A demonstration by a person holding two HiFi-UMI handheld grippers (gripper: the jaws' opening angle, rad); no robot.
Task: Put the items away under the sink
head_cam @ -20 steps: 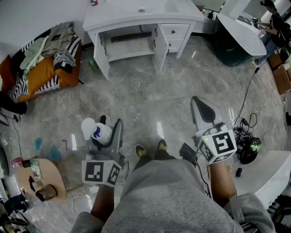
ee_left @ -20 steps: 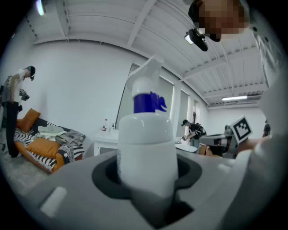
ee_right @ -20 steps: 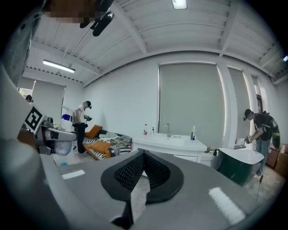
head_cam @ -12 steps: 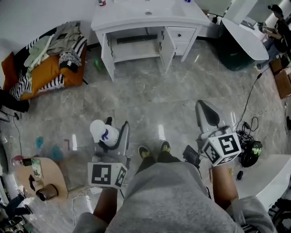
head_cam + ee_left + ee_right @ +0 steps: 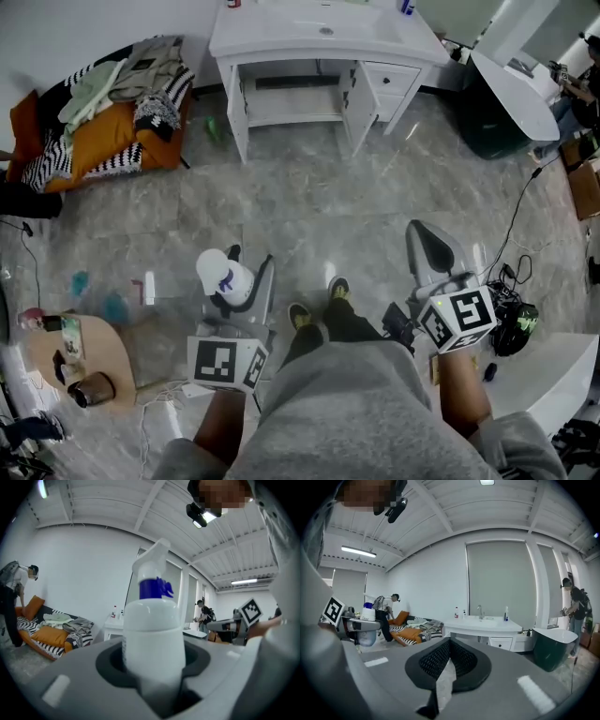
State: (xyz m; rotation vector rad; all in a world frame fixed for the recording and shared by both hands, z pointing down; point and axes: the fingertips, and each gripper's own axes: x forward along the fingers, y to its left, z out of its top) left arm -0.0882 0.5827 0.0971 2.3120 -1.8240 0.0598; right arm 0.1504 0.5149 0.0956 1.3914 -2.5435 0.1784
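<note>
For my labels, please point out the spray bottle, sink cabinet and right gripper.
spray bottle [image 5: 152,639]: left gripper view, white body.
sink cabinet [image 5: 272,39]: head view, white top.
right gripper [image 5: 449,642]: right gripper view, between fingertips.

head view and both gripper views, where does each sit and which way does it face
Head view: on the person's head, looking down at floor and vanity; shows torso, shoes, left gripper, right gripper.
Left gripper view: on the left gripper, along jaws closed on the spray bottle, toward the vanity.
Right gripper view: on the right gripper, along shut, empty jaws, toward the vanity.
Shared: each gripper view shows the other gripper.
</note>
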